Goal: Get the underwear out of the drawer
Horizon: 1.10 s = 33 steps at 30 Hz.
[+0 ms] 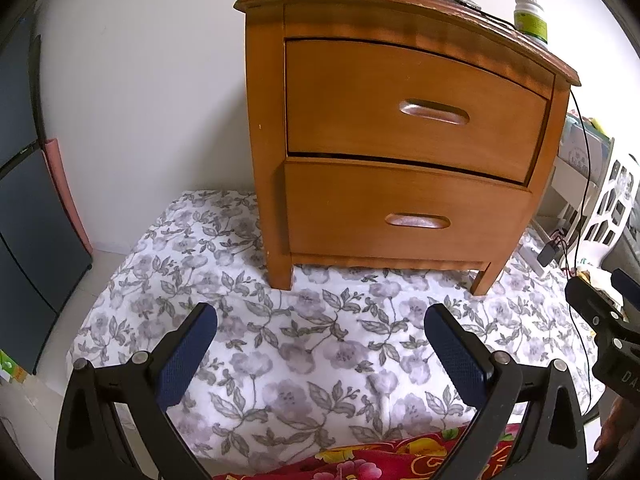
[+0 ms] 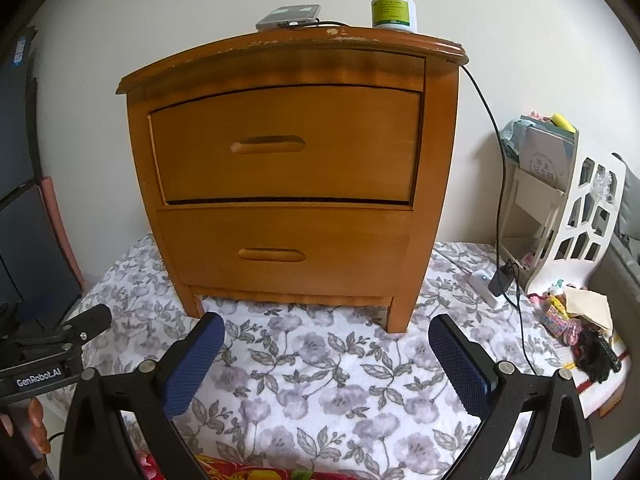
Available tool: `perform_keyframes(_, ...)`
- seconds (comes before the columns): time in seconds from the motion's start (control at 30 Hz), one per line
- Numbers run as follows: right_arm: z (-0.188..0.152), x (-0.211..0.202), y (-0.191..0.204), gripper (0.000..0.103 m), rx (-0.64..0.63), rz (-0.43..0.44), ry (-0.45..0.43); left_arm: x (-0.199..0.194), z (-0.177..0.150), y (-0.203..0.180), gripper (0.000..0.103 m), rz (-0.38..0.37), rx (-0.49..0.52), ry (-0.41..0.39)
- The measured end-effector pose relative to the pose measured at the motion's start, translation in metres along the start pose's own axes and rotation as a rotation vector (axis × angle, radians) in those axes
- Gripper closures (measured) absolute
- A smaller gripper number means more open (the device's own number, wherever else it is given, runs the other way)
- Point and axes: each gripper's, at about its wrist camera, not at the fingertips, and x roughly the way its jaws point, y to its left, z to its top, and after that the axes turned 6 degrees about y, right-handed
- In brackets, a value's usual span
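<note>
A wooden nightstand (image 1: 400, 140) (image 2: 288, 176) with two closed drawers stands on a floral sheet. The upper drawer (image 1: 412, 112) (image 2: 280, 144) and the lower drawer (image 1: 404, 216) (image 2: 280, 248) each have a carved slot handle. No underwear shows. My left gripper (image 1: 320, 332) hangs open over the sheet, well short of the nightstand's front. My right gripper (image 2: 326, 340) is open too, just before the nightstand's feet, nothing between its blue pads. Each gripper shows at the edge of the other's view.
A floral sheet (image 1: 304, 344) (image 2: 320, 380) covers the surface. On the nightstand top sit a white bottle (image 2: 393, 2) and a flat device (image 2: 289, 16) with a black cable. A white cutout rack (image 2: 576, 216), a charger and small clutter lie at right. Dark panels (image 1: 24, 200) stand at left.
</note>
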Motion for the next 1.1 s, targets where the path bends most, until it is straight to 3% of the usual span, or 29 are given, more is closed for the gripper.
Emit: perform_keyframes(1.1, -0.034, -0.029, -0.008, 0.000, 0.011, -0.028, 0.012, -0.026, -0.042, -0.012, 0.000, -0.005, 0.019, -0.060)
